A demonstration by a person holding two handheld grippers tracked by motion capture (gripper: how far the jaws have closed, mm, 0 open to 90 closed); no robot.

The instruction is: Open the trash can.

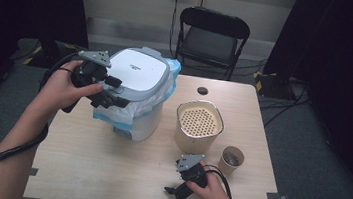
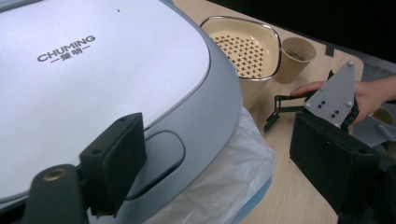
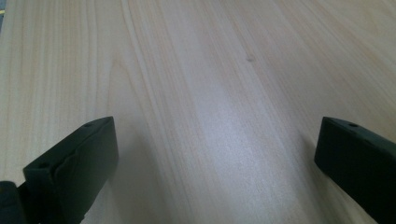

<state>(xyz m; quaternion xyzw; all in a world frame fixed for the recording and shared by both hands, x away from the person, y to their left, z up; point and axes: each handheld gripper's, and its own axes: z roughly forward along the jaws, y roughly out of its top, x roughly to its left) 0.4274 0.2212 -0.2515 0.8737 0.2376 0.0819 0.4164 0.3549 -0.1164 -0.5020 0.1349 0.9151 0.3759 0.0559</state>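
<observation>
At the left of the high view, the person's left hand (image 1: pixel 67 89) holds the left gripper (image 1: pixel 109 94) up against the near left edge of a white bin (image 1: pixel 137 92) that stands on the pale wooden tabletop (image 1: pixel 106 172). The bin has a grey-rimmed lid (image 1: pixel 137 70) marked CHUMING and a white and blue plastic liner (image 1: pixel 107 114) bunched out under the rim. In the left gripper view the jaws are spread wide, one black pad lying on the lid's rim just beside the oval latch (image 2: pixel 161 156), the other off the bin's side, above the liner (image 2: pixel 224 182) and the tabletop. Right of the bin, near it but apart, stands a cream container (image 1: pixel 199 125) with a perforated insert inside. Just to its right and nearer the person sits a small paper cup (image 1: pixel 232 158) with something dark in it. In front of the container, the right hand (image 1: pixel 212 189) rests the right gripper (image 1: pixel 172 191) low on the tabletop, pointing left. In the right gripper view its jaws are spread far apart over bare wood (image 3: pixel 210 93), holding nothing. Beyond the tabletop stands a black folding chair (image 1: pixel 211 38).
</observation>
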